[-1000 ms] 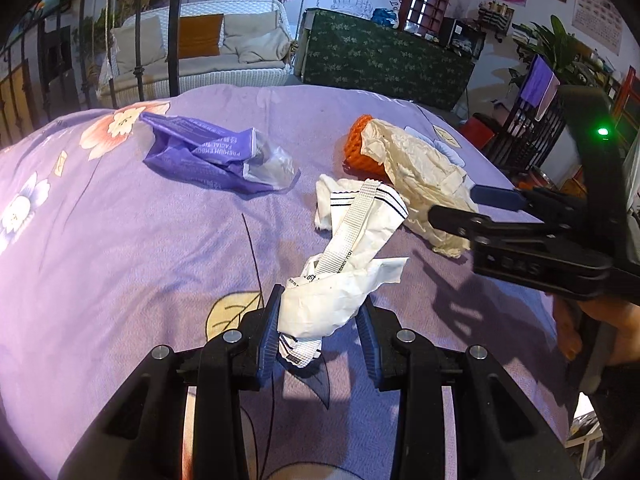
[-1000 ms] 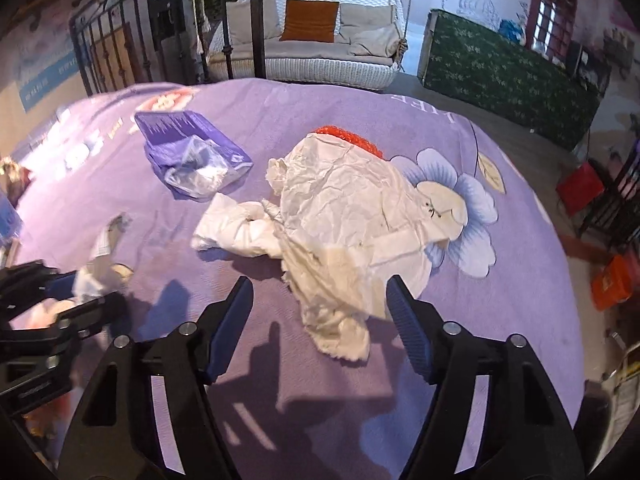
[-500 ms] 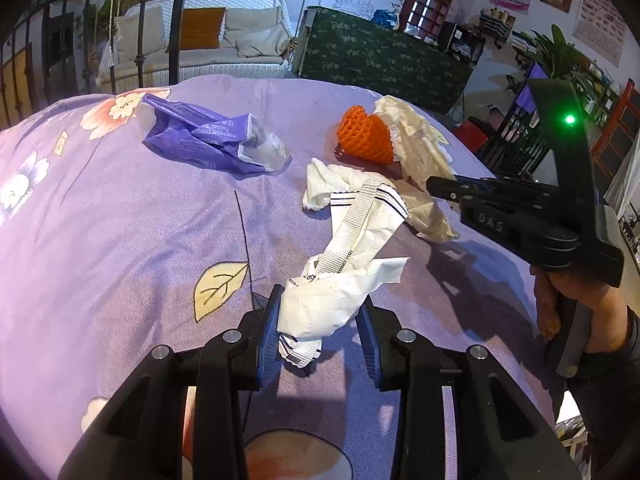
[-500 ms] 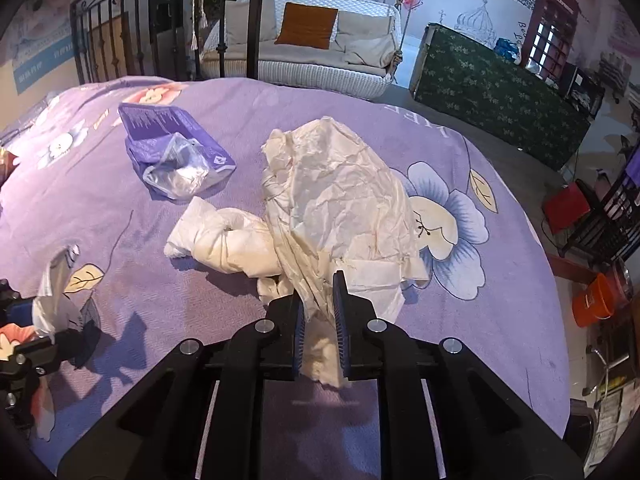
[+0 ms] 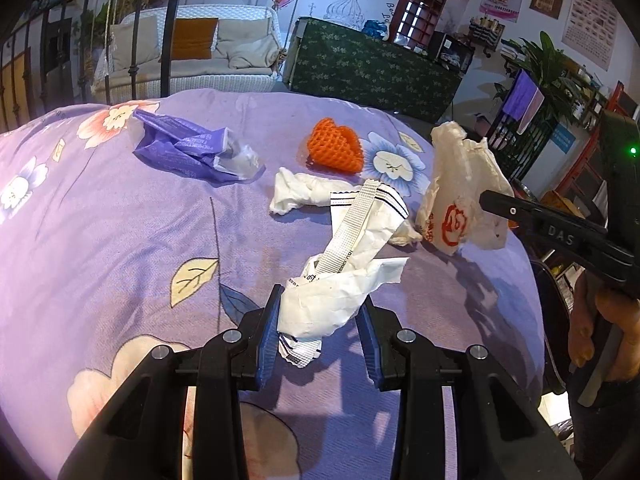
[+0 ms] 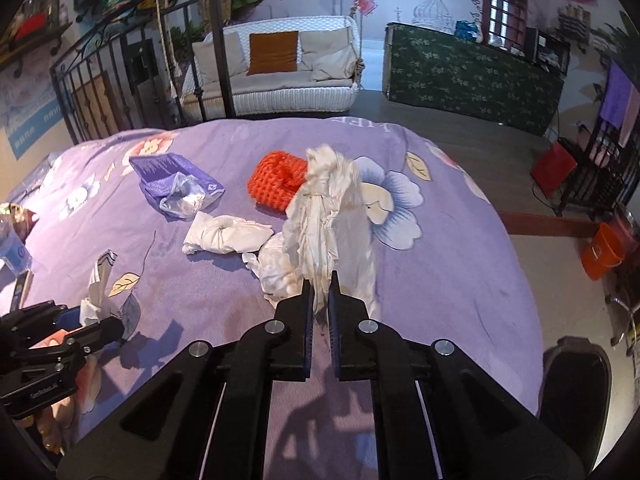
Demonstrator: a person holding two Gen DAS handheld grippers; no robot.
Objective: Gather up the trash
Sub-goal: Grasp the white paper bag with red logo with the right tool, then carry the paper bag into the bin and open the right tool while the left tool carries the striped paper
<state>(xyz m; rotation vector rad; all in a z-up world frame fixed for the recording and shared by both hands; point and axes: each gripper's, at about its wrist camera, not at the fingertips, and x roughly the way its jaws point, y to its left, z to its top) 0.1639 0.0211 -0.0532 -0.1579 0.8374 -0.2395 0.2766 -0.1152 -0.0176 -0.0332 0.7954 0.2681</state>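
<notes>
Right gripper (image 6: 319,286) clamping cream bag (image 6: 328,216), red logo (image 5: 452,224) left-view only

left gripper (image 5: 320,328): fingers clamped, angled down | right gripper (image 6: 320,292): fingers pinched together, angled down

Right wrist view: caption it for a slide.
Right gripper shut on a crumpled paper bag, orange foam net behind on the purple bedspread.

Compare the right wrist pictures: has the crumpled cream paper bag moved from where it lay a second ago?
Yes. The cream paper bag, pinched in the right tool, has lifted off the purple sheet, uncovering the orange foam net it had covered.
</notes>
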